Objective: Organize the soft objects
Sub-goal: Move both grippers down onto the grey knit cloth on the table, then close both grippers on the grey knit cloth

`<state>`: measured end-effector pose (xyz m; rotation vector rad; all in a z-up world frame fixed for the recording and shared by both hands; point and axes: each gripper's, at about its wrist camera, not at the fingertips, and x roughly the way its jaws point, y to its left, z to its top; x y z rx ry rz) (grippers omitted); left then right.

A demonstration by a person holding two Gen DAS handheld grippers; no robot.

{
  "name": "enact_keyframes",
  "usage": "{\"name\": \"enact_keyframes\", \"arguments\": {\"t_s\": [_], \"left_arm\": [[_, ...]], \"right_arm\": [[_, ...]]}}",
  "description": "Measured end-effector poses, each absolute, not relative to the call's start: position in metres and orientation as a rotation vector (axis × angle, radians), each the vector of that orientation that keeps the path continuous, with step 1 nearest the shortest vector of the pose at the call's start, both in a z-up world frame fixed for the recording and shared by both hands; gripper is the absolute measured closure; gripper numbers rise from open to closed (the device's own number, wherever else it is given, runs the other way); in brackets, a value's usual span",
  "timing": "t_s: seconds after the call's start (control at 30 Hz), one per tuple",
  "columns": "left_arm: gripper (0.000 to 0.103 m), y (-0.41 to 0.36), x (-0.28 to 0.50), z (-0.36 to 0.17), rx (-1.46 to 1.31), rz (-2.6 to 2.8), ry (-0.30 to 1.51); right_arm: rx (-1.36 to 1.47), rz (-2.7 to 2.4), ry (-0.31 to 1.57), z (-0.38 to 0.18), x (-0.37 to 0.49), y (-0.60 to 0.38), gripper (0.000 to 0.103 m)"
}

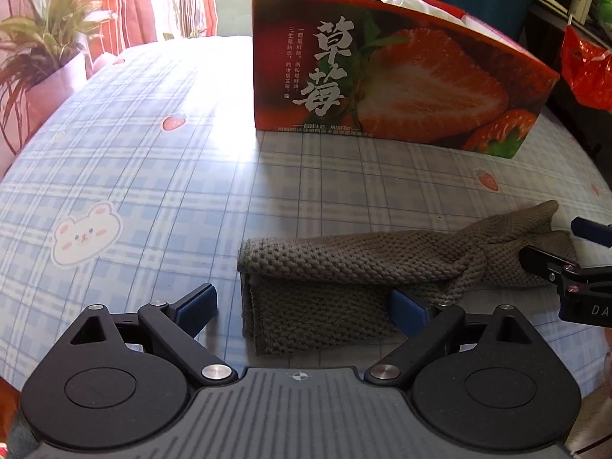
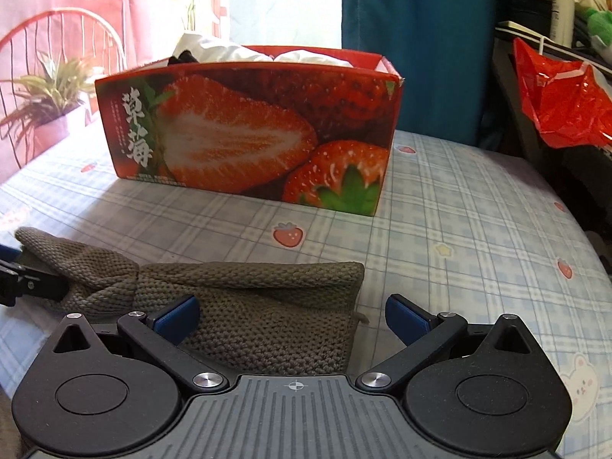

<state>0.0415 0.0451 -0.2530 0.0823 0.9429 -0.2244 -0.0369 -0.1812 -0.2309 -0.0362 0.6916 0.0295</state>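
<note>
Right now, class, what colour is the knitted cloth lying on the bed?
Grey-brown, olive-tinged knitted cloth; right wrist view shows it best.

A lived-in room at home, we judged.

We looked across a checked cloth (image 1: 153, 176) printed with strawberries and little bears, a potted plant (image 1: 42, 42) by red patterned curtains (image 2: 57, 4) at a bright window, a red plastic bag (image 2: 562, 103) on crowded shelves (bottles and oddments), and a reused strawberry carton (image 2: 248, 130).
</note>
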Motion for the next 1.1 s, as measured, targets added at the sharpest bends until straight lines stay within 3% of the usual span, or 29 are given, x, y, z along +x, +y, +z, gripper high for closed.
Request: {"name": "enact_keyframes", "arguments": {"t_s": [0.27,0.67,1.1], "left_arm": [[0.000,0.039,0.069,-0.258,0.104,-0.213,0.939],[0.000,0.033,0.124,-0.258,0.086,-0.185,0.925],[0.000,0.034,0.110,-0.262,0.101,-0.209,0.862]], "right_arm": [[-0.062,0.029,0.711,-0.241,-0.025,-0.177,0.000],[-0.031,0.019,0.705,-0.244,0.002,-0.175,0.000],[0.023,0.037,0.693,-0.248,0.002,-0.181,0.000]]}}
